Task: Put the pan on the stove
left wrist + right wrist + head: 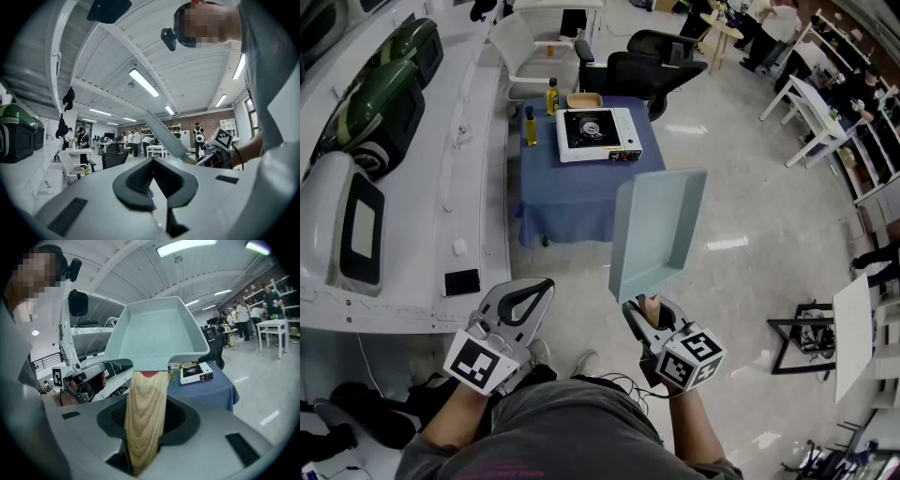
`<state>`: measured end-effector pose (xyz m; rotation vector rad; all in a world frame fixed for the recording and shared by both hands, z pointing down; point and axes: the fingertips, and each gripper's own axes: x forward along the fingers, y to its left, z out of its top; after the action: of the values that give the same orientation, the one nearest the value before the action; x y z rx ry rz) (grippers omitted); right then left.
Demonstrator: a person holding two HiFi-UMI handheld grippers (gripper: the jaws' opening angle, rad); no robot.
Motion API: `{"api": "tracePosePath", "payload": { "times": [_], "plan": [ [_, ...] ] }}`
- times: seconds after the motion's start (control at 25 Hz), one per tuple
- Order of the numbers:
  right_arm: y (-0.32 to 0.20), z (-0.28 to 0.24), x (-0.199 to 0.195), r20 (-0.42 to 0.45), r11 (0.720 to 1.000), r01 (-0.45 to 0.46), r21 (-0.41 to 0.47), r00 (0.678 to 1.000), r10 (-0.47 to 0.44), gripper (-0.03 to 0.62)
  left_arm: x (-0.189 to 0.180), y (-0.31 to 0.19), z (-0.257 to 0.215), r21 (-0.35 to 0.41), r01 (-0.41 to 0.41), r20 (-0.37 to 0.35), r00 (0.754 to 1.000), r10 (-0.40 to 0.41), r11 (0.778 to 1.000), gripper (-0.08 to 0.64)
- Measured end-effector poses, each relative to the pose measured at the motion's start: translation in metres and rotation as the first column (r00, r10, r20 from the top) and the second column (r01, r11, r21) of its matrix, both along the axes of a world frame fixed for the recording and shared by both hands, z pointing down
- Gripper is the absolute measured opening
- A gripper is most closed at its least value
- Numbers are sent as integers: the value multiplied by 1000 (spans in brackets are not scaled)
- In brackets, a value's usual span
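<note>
Pan: pale-green square pan (656,230), wooden handle (143,423) clamped in right hand-held gripper (648,311).
Left hand-held gripper (546,286): jaws together, empty.
Advice: keep level, centre over white portable stove (598,134).

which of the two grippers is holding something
The right gripper: its fingers clamp the wooden handle of the pale green rectangular pan. The left gripper is shut on nothing.

Small table (572,192) covered with a blue cloth, standing on a glossy grey floor (750,216), on it a white portable stove (598,133), a yellow bottle (531,127) just left of the stove, a darker bottle (552,97) and a shallow tan box (584,100) behind the stove
</note>
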<state>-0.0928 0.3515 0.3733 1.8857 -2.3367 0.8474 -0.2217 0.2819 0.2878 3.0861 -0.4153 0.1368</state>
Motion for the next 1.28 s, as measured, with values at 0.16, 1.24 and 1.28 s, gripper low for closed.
{"api": "tracePosePath", "payload": {
  "times": [0.16, 1.24, 1.28],
  "plan": [
    [2, 1, 1, -4, 1000, 9, -6, 1000, -9, 130, 2, 2, -1, 1, 3, 0, 1000, -3, 1000, 2],
    [49, 12, 65, 13, 1000, 29, 4, 999, -29, 130, 64, 51, 3, 29, 46, 8, 999, -46, 999, 2],
    [52, 12, 69, 14, 1000, 28, 5, 1000, -28, 130, 68, 53, 4, 26, 44, 15, 999, -44, 999, 2]
  ]
}}
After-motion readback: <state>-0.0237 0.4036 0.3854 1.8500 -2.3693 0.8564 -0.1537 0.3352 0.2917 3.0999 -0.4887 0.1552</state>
